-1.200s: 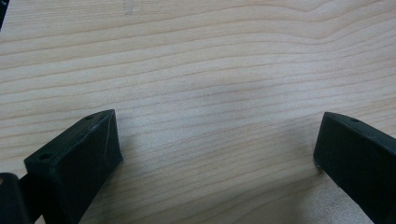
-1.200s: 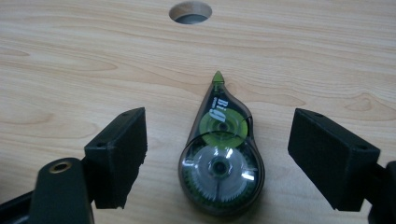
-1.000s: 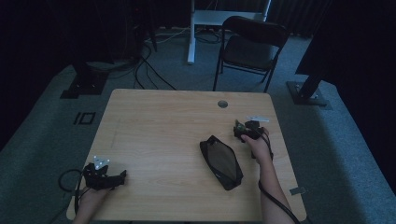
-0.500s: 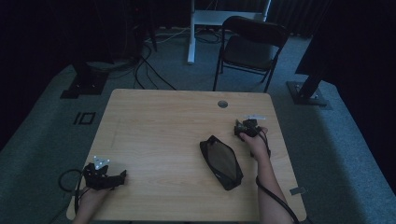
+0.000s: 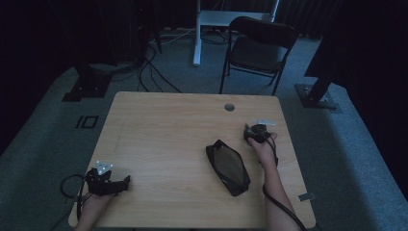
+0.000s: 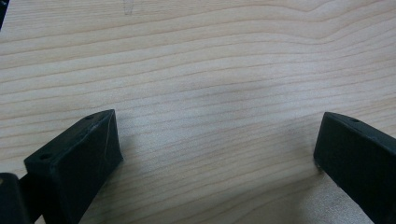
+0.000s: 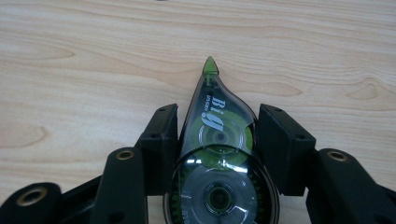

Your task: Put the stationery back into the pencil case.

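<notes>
My right gripper (image 7: 215,140) has its two black jaws pressed against the sides of a teardrop-shaped correction-tape dispenser of smoky clear plastic with green reels inside (image 7: 217,154); the jaws meet its body left and right, so I am gripping it; its green pointed tip aims away from me, over the pale wood-grain table (image 7: 93,56); white lettering runs along its narrow neck; whether the dispenser rests on the wood or is lifted off it I cannot tell. From the high view that same right gripper (image 5: 255,132) sits near the right edge of the table, toward the far half, with my hand behind it and my forearm coming up from the bottom of the picture; the dispenser is too small there to make out.

My left gripper (image 6: 215,154) has its jaws spread wide apart with bare wood between them; it is open and empty; in the high view it (image 5: 108,180) lies near the front left corner of the table, its grey three-cornered plate on top and its cable looping off to the left.

A flat black zippered pouch (image 5: 228,166) lies on the table just beside my right forearm, slanted, well apart from the left gripper; a small round grommet hole (image 5: 229,107) shows near the far edge; a dark folding chair (image 5: 257,45) stands beyond the table.
</notes>
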Demonstrator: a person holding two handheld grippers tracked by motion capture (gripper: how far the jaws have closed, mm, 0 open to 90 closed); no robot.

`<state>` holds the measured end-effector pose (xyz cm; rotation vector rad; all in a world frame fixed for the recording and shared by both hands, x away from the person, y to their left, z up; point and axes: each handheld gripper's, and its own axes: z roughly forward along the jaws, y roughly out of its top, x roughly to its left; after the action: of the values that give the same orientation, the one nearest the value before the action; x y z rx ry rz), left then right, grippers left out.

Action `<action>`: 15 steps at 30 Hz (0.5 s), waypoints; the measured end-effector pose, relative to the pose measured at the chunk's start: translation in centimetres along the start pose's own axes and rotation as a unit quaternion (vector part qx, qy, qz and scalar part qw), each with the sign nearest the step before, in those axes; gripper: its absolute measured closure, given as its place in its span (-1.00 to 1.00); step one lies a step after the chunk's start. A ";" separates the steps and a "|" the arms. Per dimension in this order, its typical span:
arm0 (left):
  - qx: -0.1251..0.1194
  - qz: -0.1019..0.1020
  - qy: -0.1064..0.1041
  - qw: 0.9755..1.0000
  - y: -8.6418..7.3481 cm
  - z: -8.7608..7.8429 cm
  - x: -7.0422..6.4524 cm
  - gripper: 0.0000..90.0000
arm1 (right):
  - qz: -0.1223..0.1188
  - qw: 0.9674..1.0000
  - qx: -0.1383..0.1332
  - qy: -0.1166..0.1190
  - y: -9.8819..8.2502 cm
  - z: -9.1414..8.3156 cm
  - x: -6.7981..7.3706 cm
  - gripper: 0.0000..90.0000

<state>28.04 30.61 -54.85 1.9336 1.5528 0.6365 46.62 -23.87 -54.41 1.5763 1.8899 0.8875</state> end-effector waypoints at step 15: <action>0.000 0.000 0.000 1.000 0.0 0.0 0.0 -0.98 | 0.013 1.000 -0.012 0.007 0.2 -4.6 -0.1 0.10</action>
<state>28.04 30.60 -54.85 1.9333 1.5527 0.6368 43.30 -24.71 -51.27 1.5889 1.8653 0.9301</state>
